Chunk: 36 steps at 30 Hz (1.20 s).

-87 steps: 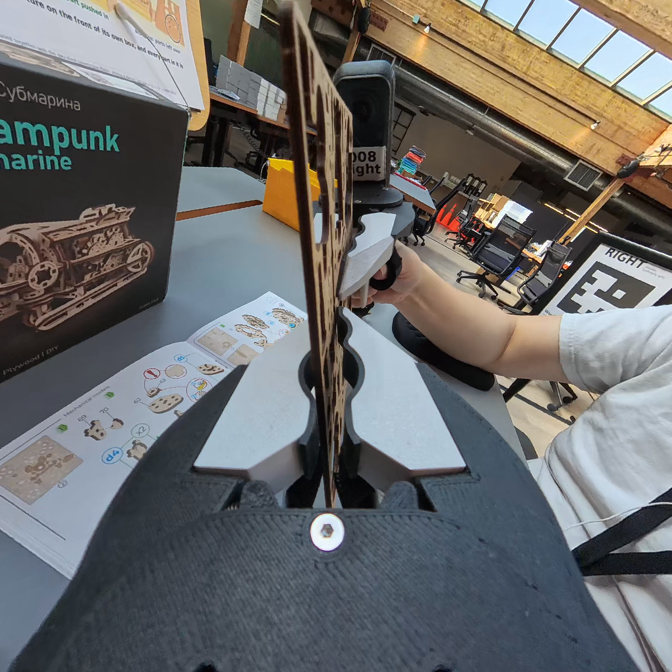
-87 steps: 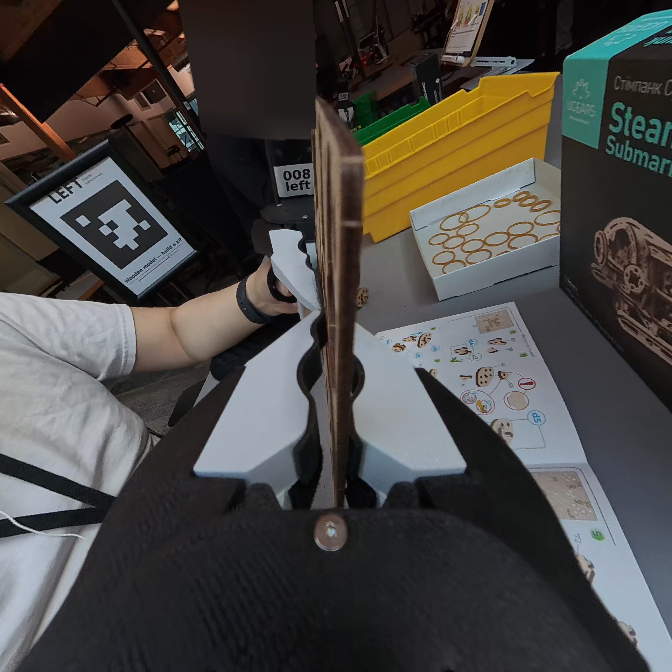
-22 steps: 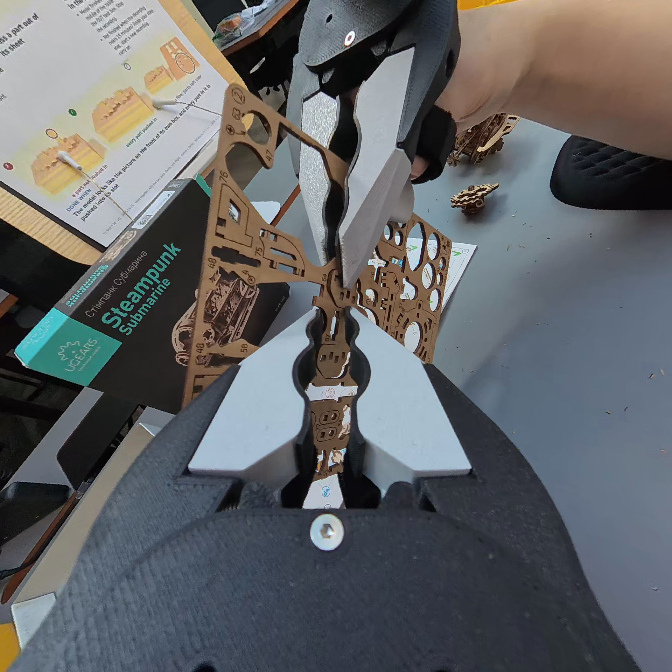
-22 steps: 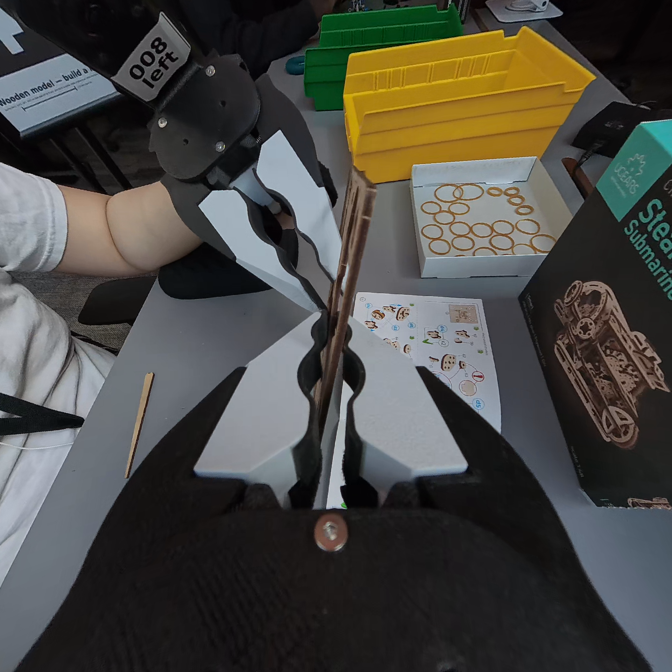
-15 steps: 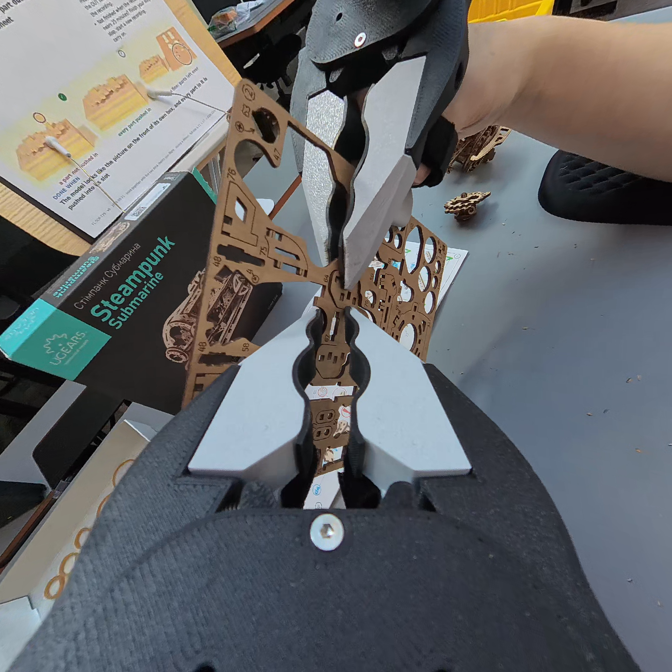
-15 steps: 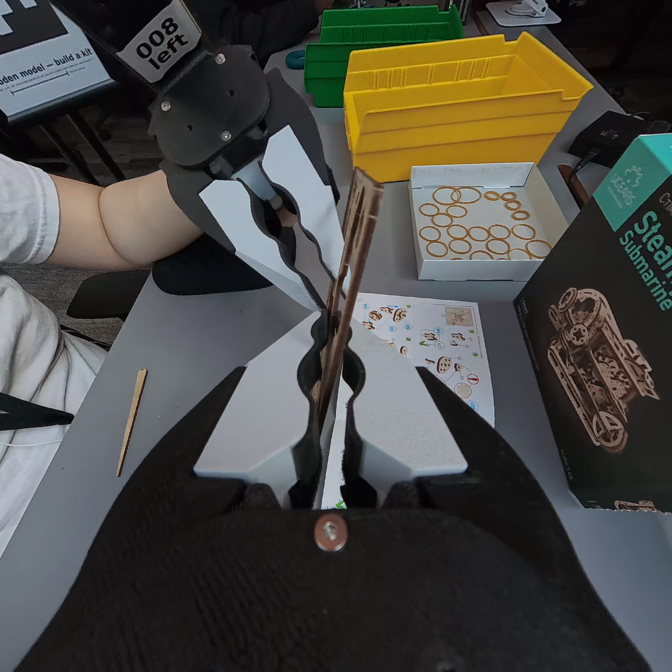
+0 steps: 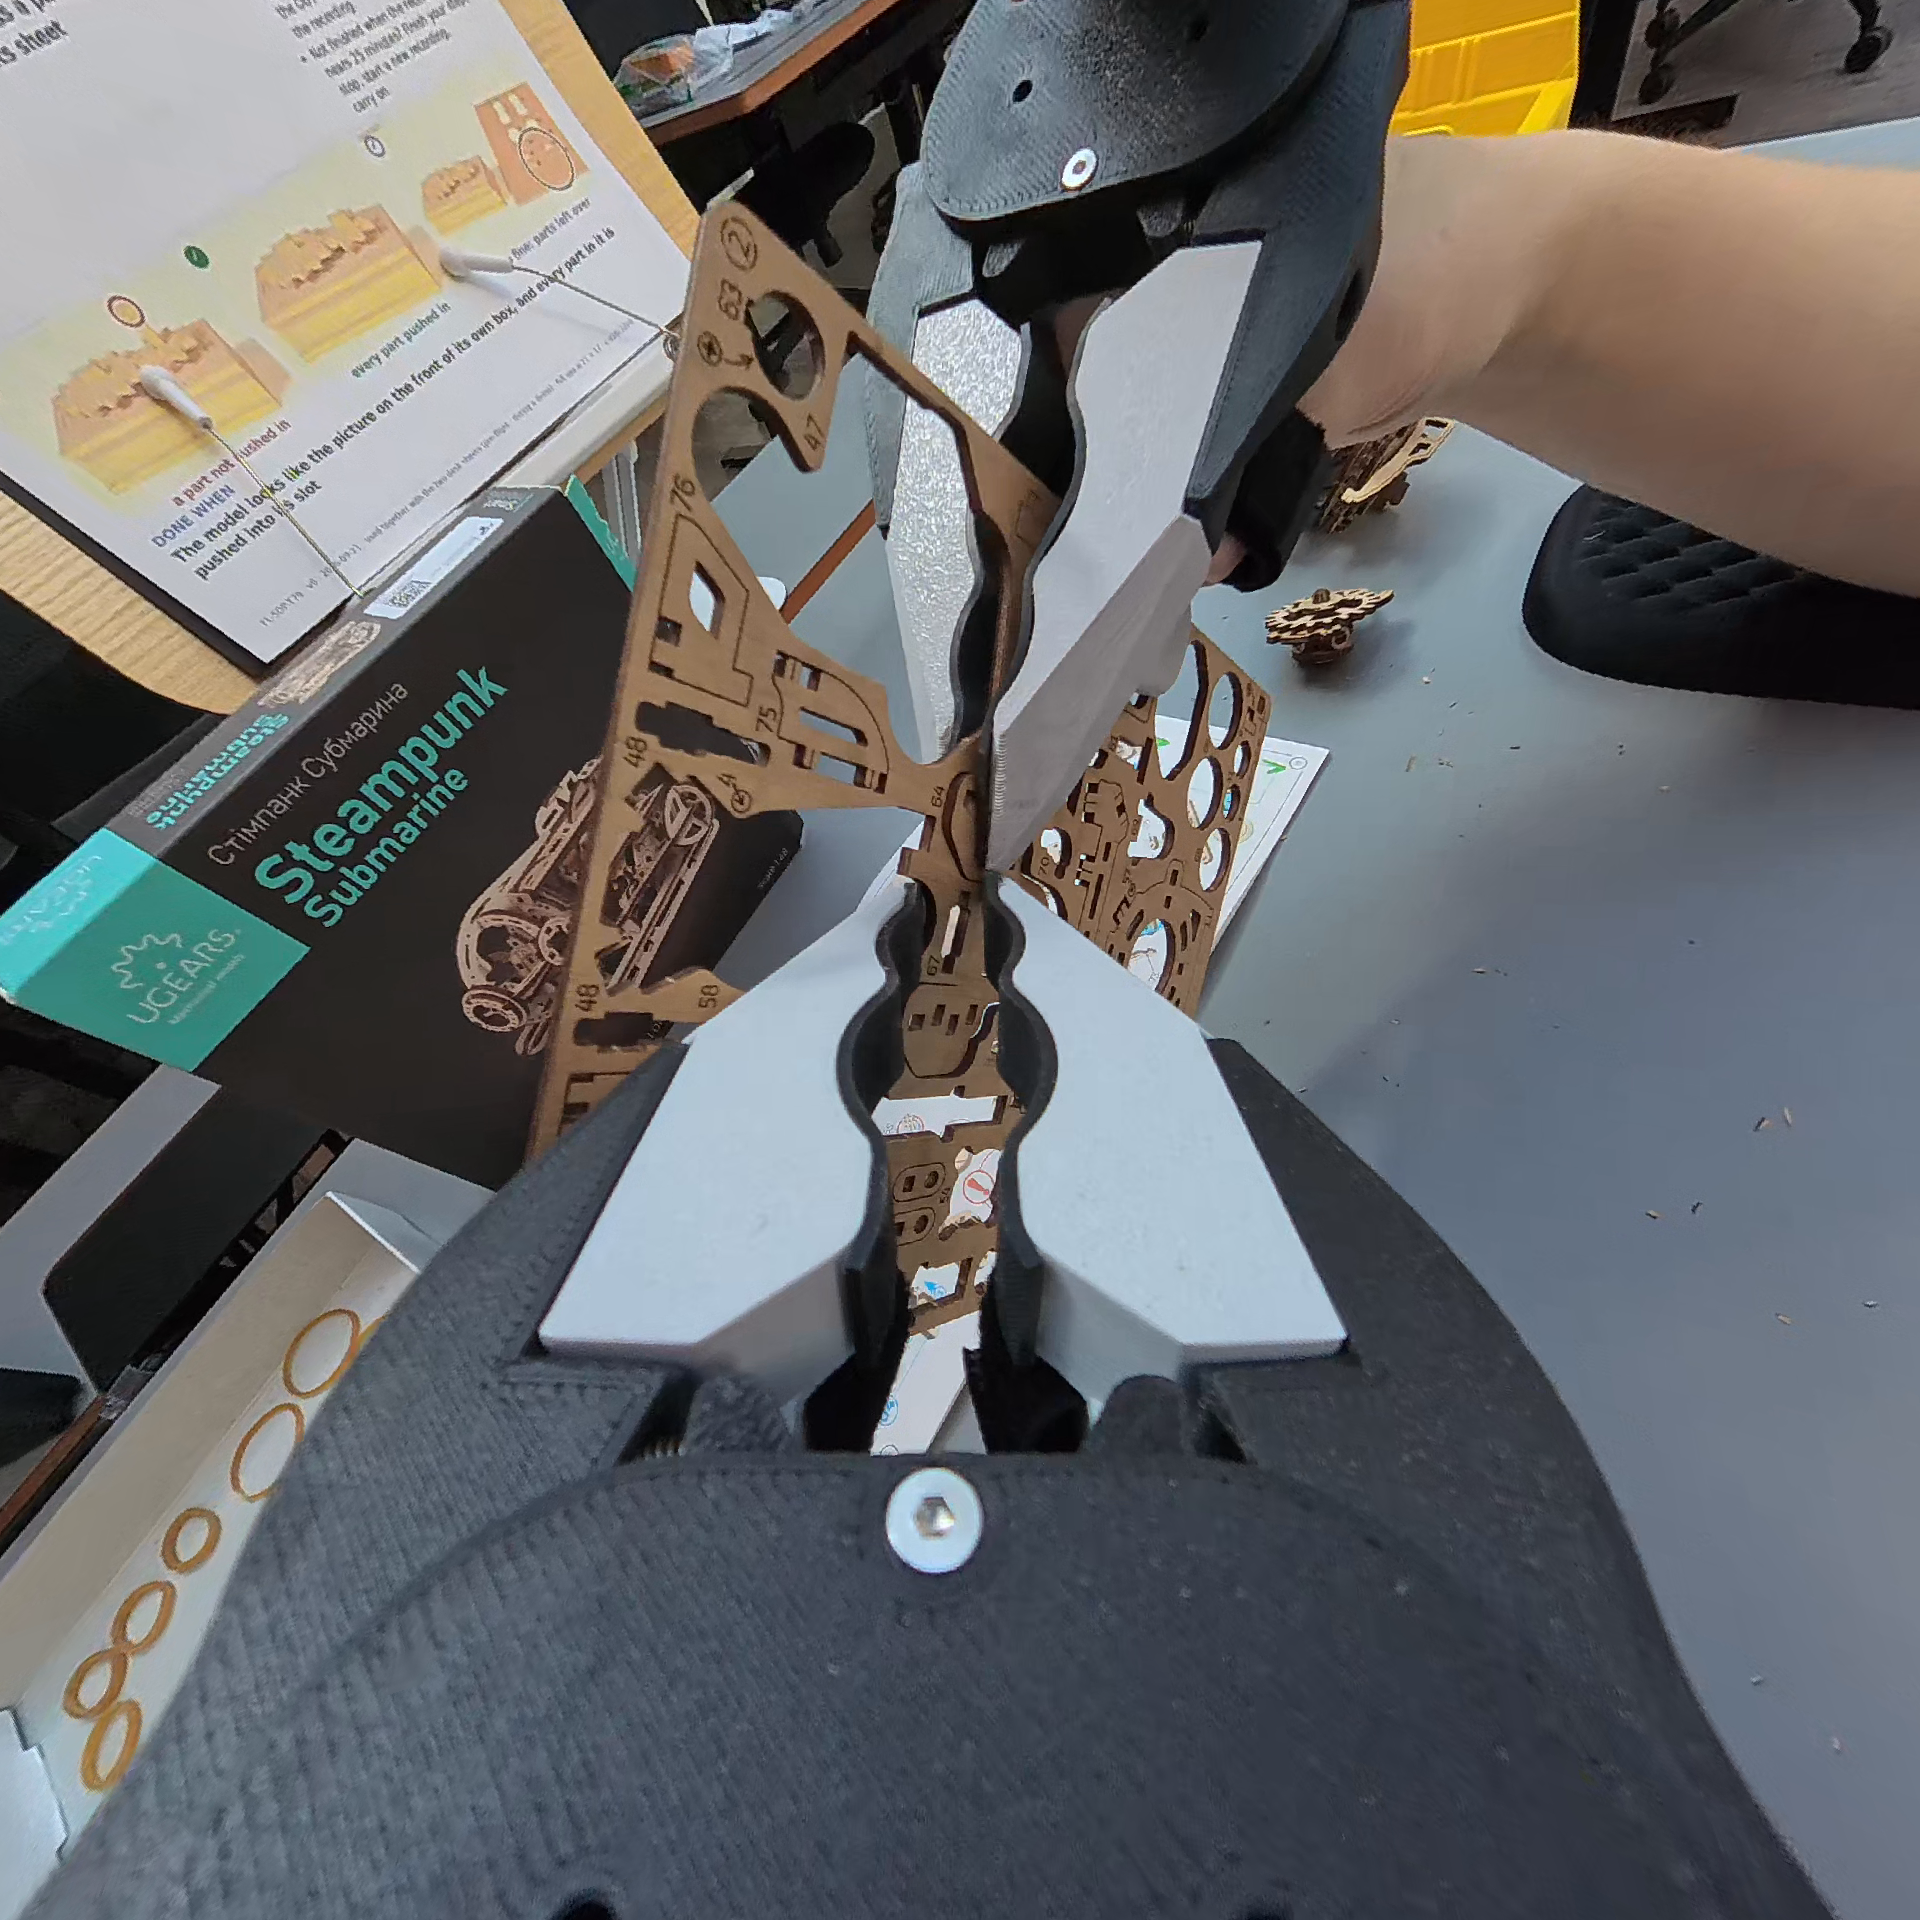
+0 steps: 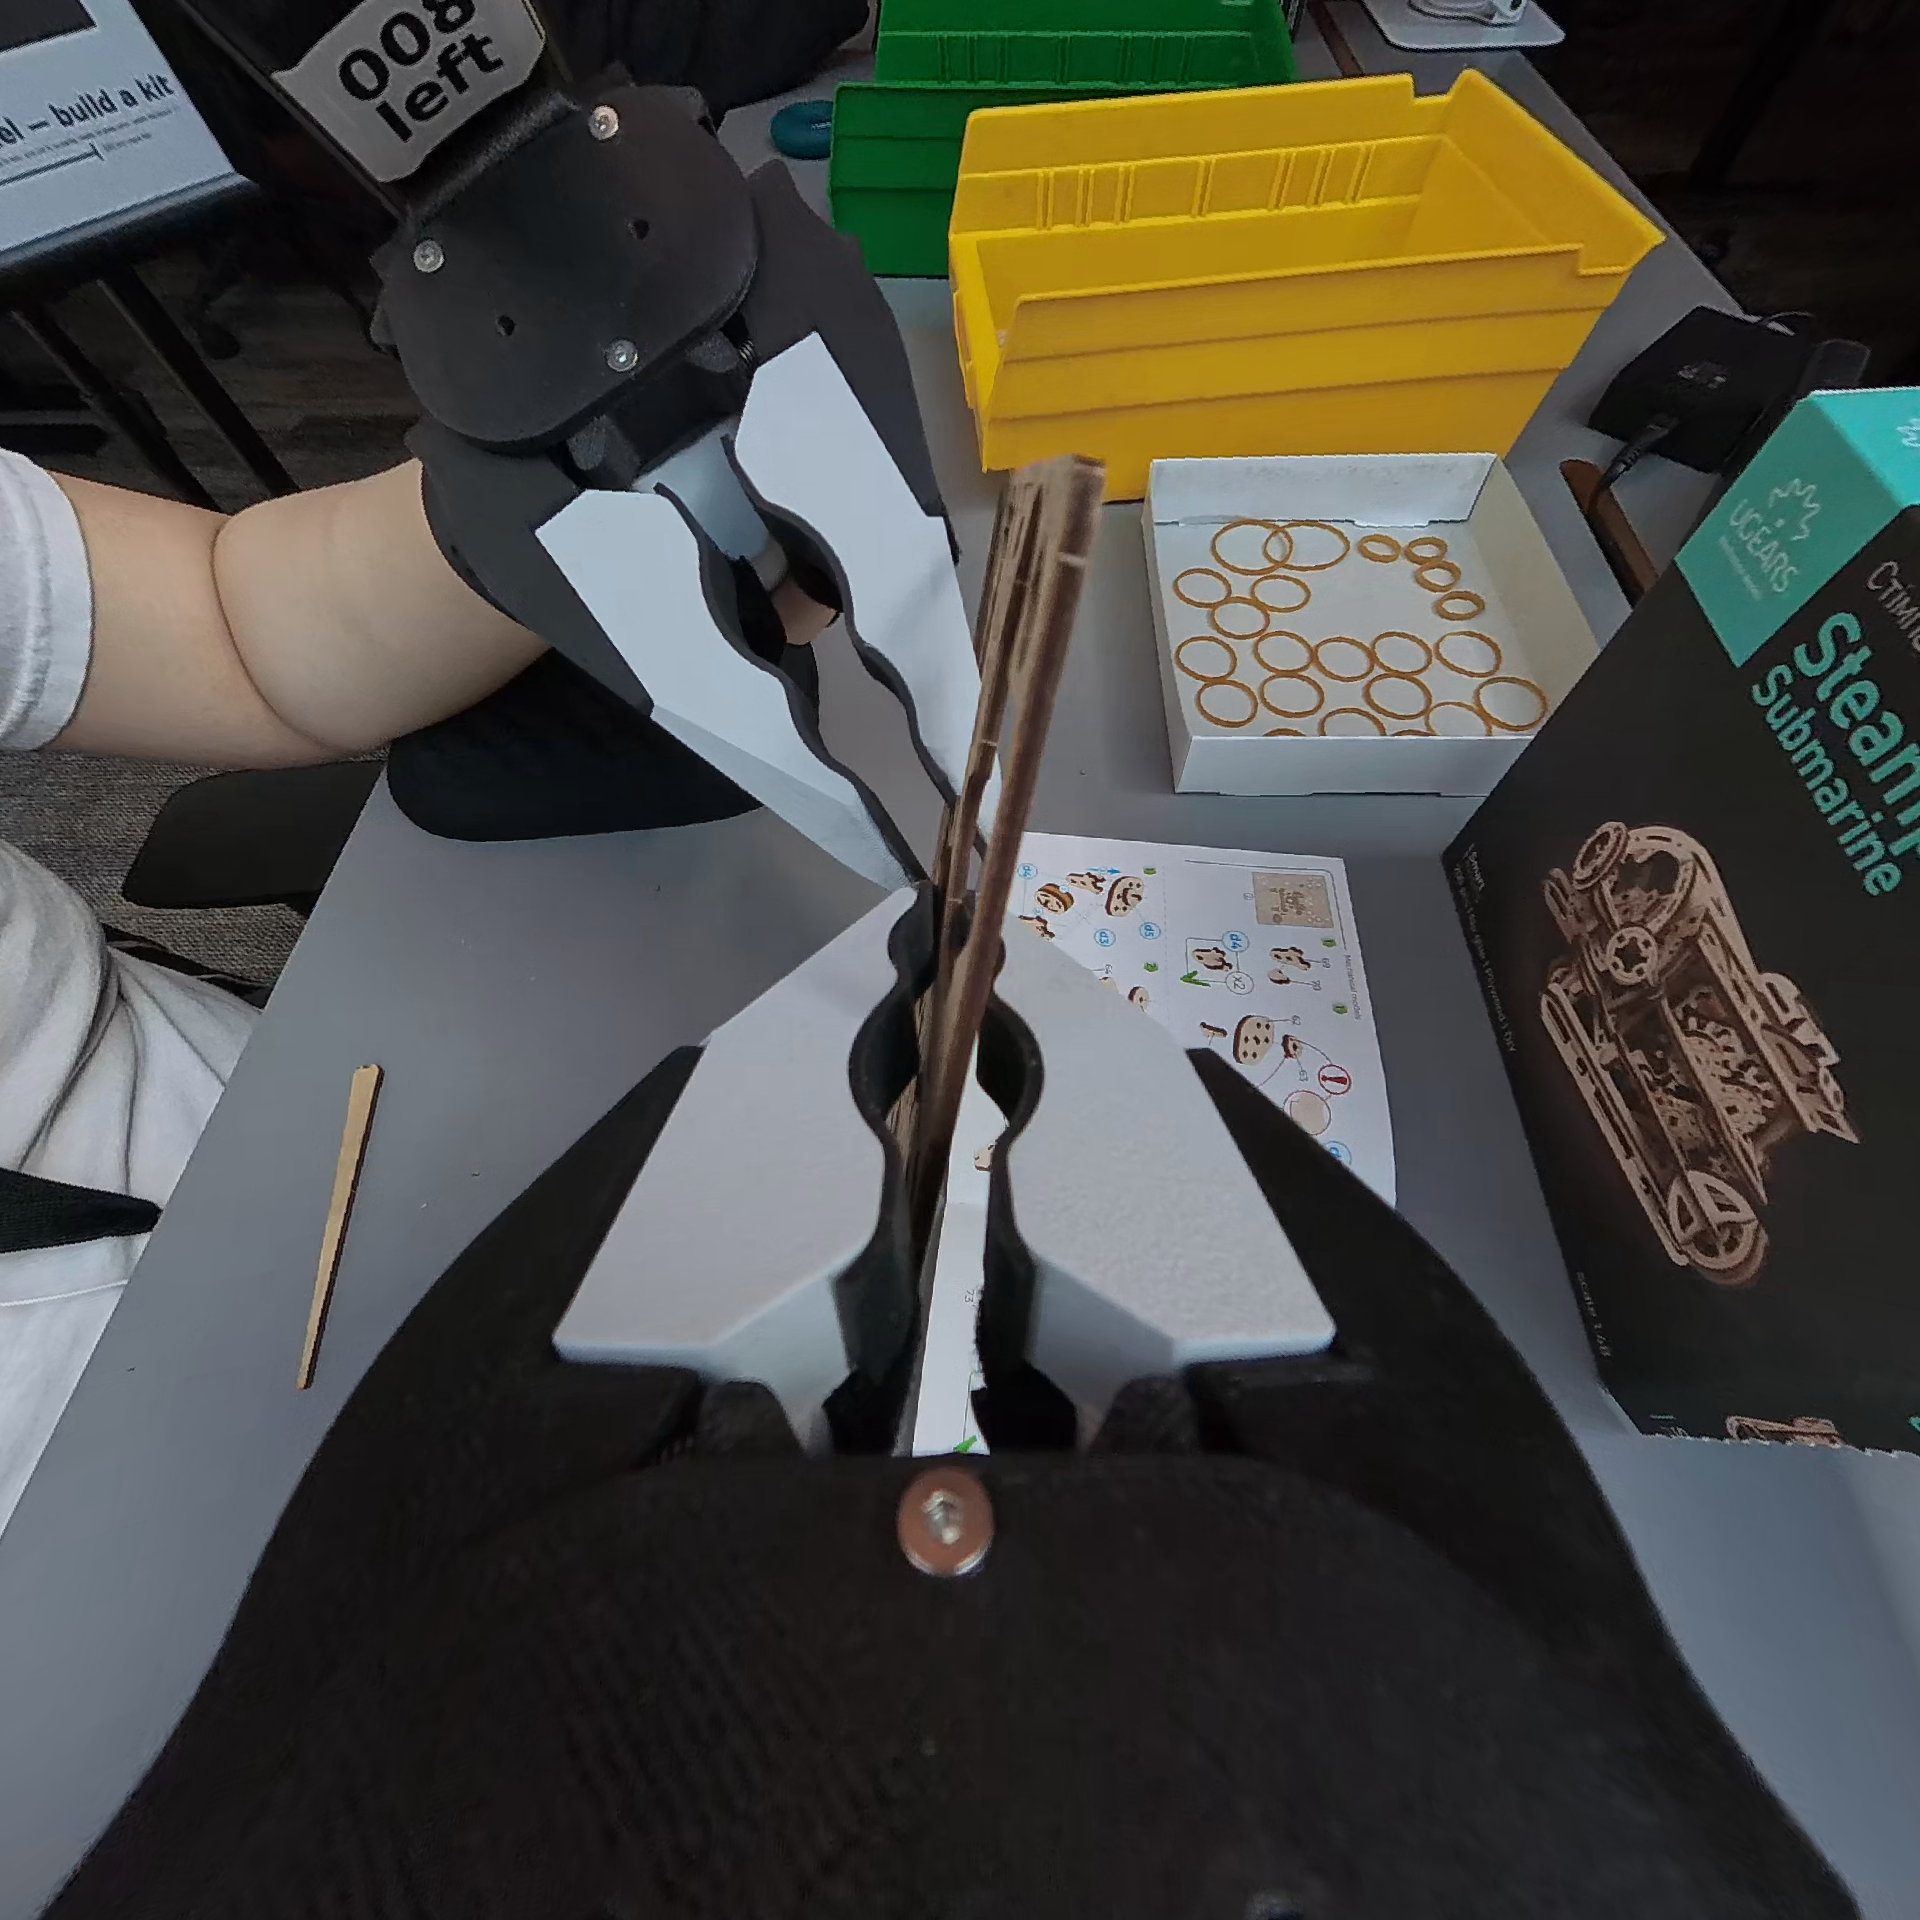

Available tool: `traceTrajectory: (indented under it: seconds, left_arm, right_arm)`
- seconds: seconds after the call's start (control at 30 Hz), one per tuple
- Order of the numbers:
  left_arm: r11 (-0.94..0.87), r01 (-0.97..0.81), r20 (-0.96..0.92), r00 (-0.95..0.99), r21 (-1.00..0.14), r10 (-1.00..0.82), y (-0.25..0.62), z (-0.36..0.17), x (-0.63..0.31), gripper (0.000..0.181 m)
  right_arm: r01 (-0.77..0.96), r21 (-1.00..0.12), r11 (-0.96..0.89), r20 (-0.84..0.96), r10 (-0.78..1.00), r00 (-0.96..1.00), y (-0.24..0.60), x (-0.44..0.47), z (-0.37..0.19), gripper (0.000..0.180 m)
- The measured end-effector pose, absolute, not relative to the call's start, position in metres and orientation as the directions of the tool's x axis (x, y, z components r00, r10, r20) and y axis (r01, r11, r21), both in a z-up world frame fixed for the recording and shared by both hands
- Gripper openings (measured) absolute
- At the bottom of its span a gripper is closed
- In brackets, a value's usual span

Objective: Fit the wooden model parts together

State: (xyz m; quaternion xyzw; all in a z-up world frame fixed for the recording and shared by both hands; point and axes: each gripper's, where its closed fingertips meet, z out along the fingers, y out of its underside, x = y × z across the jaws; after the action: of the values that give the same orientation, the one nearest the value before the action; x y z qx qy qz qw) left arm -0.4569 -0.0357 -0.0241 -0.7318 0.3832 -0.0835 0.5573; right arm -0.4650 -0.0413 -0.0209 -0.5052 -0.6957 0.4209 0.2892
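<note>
Right now both tools grip one thing: the laser-cut plywood sheet (image 7: 727, 644), held off the grey table (image 7: 1558, 987) and turned nearly edge-on to the right wrist view. The left gripper (image 7: 951, 904) has its jaws pressed onto a narrow web near the sheet's middle, and the right gripper (image 7: 982, 831) comes down from twelve o'clock in the left view, its tips pinching the same web just above. In its own view the right gripper (image 8: 951, 914) holds the sheet's thin edge between closed jaws, with the left gripper (image 8: 914, 842) meeting it from ten o'clock.

The main risk, as I judge it, is the wood itself. That web is slender (most of the surrounding sheet is already cut away), so a twist between the two grips could snap the frame or split the part being freed rather than break its tabs cleanly. A piece popping loose could also fly off toward the instruction booklet (image 8: 1226, 966) at one o'clock or the product box (image 8: 1714, 987) at three, or drop off the table edge. Slipping pads would let the sheet swing and lose alignment.
</note>
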Motion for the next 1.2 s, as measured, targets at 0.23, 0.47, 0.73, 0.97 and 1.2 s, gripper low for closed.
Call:
traceTrajectory:
  seconds: [0.23, 0.47, 0.73, 0.97, 1.2]
  left_arm:
    - [-0.07, -0.48, -0.319, 0.678, -0.874, -0.662, -0.042, -0.019, -0.456, 0.01]
    - [-0.042, -0.494, -0.347, 0.666, -0.868, -0.661, -0.043, -0.019, -0.452, 0.019]
    - [-0.09, -0.472, -0.292, 0.672, -0.877, -0.68, -0.042, -0.025, -0.455, 0.009]
    - [-0.042, -0.459, -0.328, 0.692, -0.887, -0.643, -0.044, -0.009, -0.456, 0.022]
    - [-0.046, -0.495, -0.355, 0.682, -0.868, -0.639, -0.046, -0.012, -0.463, 0.011]
  right_arm:
    - [0.45, -0.879, 0.158, -0.005, 0.94, -0.34, -0.048, -0.465, -0.015, 0.002]
    - [0.467, -0.879, 0.099, -0.066, 0.944, -0.324, -0.046, -0.463, -0.014, 0.001]
    - [0.486, -0.866, 0.122, -0.06, 0.938, -0.342, -0.047, -0.462, -0.021, 0.002]
    - [0.484, -0.871, 0.09, -0.069, 0.951, -0.302, -0.039, -0.464, -0.02, 0.001]
    - [0.483, -0.87, 0.104, -0.064, 0.946, -0.319, -0.043, -0.465, -0.021, 0.001]
